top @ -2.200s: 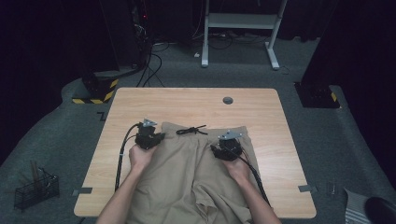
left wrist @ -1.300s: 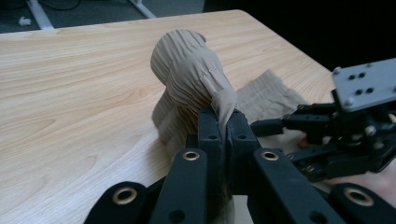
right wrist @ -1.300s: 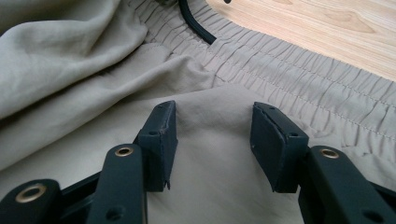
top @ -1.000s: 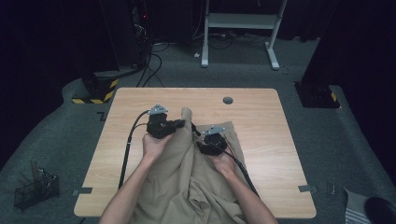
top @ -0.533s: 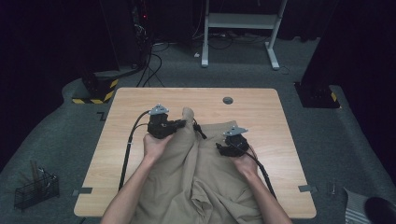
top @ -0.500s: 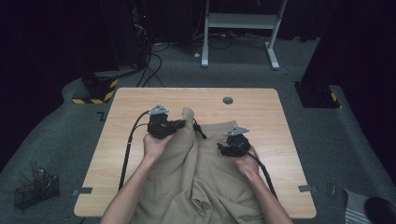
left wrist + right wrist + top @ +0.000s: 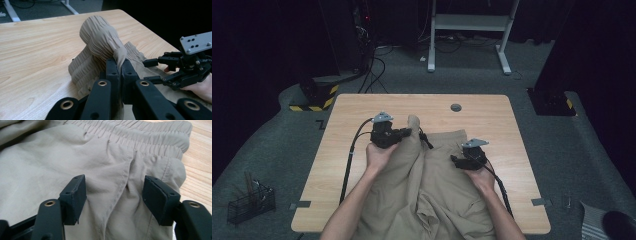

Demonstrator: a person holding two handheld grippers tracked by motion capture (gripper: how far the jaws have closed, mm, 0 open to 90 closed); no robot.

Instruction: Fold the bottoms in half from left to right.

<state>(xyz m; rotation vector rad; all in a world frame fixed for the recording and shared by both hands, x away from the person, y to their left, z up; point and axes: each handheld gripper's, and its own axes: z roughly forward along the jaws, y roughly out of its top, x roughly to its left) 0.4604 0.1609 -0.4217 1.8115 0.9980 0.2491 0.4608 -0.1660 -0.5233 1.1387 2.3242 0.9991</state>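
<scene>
Fabric sat pinched between the left gripper's (image 7: pixel 119 72) jaws, a bunched fold of the khaki shorts' (image 7: pixel 437 185) elastic waistband (image 7: pixel 100 37) rising in a gathered hump just beyond the pads; the right gripper (image 7: pixel 115 195) stood spread wide, its jaws having just been opening, pads either side of a seam ridge without pressing it, the cloth lying loose between them; the waistband's right stretch (image 7: pixel 150 137) ran across just far of those jaws. The shorts lay at the table's (image 7: pixel 362 107) near middle, spilling over the near edge between the person's forearms; a black drawstring (image 7: pixel 426 140) curled beside the lifted fold. A round grommet (image 7: pixel 456 107) sat far of the cloth; left of the table, on the floor, stood a wire basket (image 7: pixel 249 202).
</scene>
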